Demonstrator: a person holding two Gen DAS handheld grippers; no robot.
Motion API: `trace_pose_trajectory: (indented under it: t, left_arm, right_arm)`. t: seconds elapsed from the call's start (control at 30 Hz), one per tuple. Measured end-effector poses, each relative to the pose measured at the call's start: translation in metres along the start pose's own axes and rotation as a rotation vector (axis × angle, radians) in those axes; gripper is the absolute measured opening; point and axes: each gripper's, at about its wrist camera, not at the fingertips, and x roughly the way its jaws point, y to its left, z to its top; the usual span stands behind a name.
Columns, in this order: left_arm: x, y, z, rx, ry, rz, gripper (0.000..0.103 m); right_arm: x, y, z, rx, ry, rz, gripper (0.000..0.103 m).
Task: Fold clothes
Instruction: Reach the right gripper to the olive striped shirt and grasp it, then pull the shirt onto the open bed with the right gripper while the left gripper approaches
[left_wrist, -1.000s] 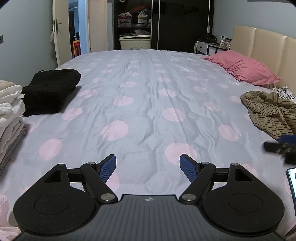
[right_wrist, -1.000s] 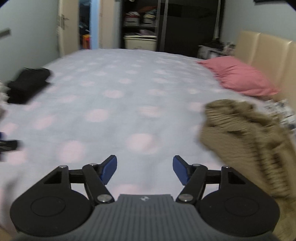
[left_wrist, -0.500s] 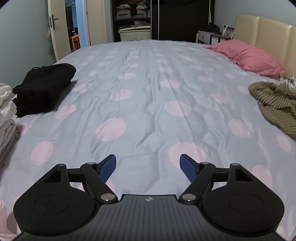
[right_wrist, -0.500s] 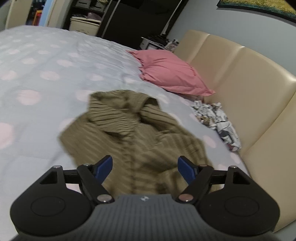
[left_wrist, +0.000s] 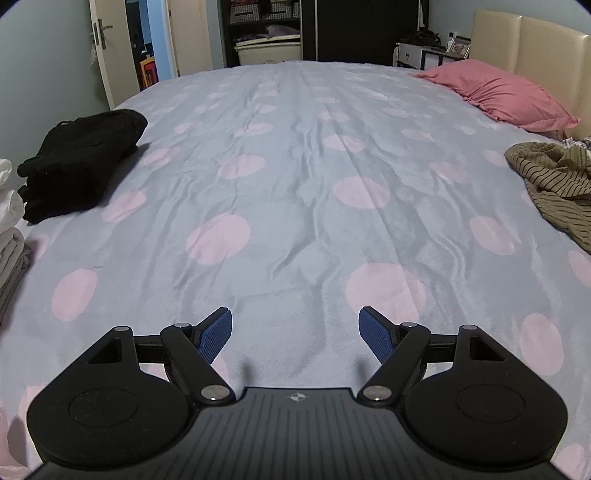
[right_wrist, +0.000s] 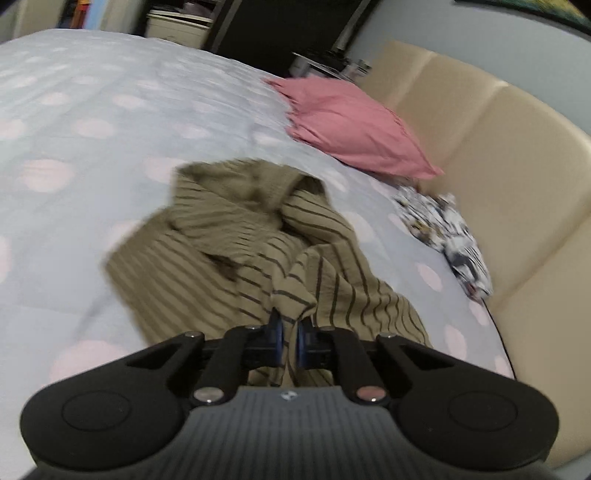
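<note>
Right gripper (right_wrist: 287, 338) closing its jaws on a raised fold at the near edge of the olive striped garment (right_wrist: 236, 236), cloth pinched between the blue pads. The garment lies crumpled on the right side of the bed (left_wrist: 295, 177), near the pink pillow (right_wrist: 347, 125) and just short of the beige padded headboard (right_wrist: 517, 177). Left gripper (left_wrist: 295, 334) hovers over bare sheet with jaws spread wide and nothing between them. For a sound pick-up, the pinch should probably take one layer near a hem or seam, then lift gently so the bundle unrolls toward the open middle of the bed. The fabric reads as thin, soft weave with dark narrow stripes, heavily creased. The sheet is pale grey with pink dots, faintly wrinkled. Folded black clothing (left_wrist: 81, 162) sits well apart at the left.
</note>
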Motion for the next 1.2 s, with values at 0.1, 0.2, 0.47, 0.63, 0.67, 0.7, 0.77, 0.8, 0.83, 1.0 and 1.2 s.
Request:
trace_pose_trajectory:
  t: [0.1, 0.2, 0.47, 0.63, 0.67, 0.7, 0.77, 0.8, 0.83, 1.0, 1.2]
  left_arm:
    - [-0.008, -0.001, 0.0, 0.0, -0.02, -0.015, 0.075]
    - [-0.017, -0.002, 0.001, -0.001, -0.041, -0.029, 0.075]
    - [-0.048, 0.008, 0.003, -0.012, -0.108, -0.04, 0.075]
    - [-0.073, 0.03, 0.0, -0.035, -0.147, -0.02, 0.075]
    - [-0.079, 0.036, -0.001, -0.039, -0.155, -0.014, 0.075]
    - [-0.084, 0.041, -0.002, -0.042, -0.161, -0.01, 0.075]
    - [-0.092, 0.051, -0.004, -0.048, -0.166, -0.008, 0.075]
    - [-0.095, 0.055, -0.006, -0.048, -0.166, -0.009, 0.075]
    - [-0.097, 0.059, -0.007, -0.047, -0.165, -0.008, 0.075]
    - [-0.098, 0.07, -0.019, -0.037, -0.136, -0.026, 0.075]
    - [-0.088, 0.065, -0.028, -0.048, -0.076, -0.116, 0.075]
  right_arm:
    - [-0.028, 0.019, 0.006, -0.01, -0.022, 0.096, 0.009]
    - [-0.062, 0.043, 0.012, -0.01, -0.054, 0.217, 0.009]
    - [-0.164, 0.146, 0.027, -0.061, -0.147, 0.652, 0.008]
    - [-0.218, 0.202, 0.016, -0.138, -0.148, 0.859, 0.008]
    - [-0.226, 0.21, 0.013, -0.147, -0.14, 0.903, 0.008]
    - [-0.234, 0.219, 0.009, -0.167, -0.132, 0.946, 0.008]
    - [-0.248, 0.236, -0.003, -0.226, -0.126, 0.991, 0.008]
    - [-0.257, 0.245, -0.011, -0.258, -0.125, 0.997, 0.009]
    - [-0.264, 0.252, -0.019, -0.29, -0.126, 0.995, 0.01]
    - [-0.269, 0.252, -0.032, -0.359, -0.125, 0.969, 0.018]
    - [-0.261, 0.232, -0.029, -0.339, -0.096, 0.965, 0.044]
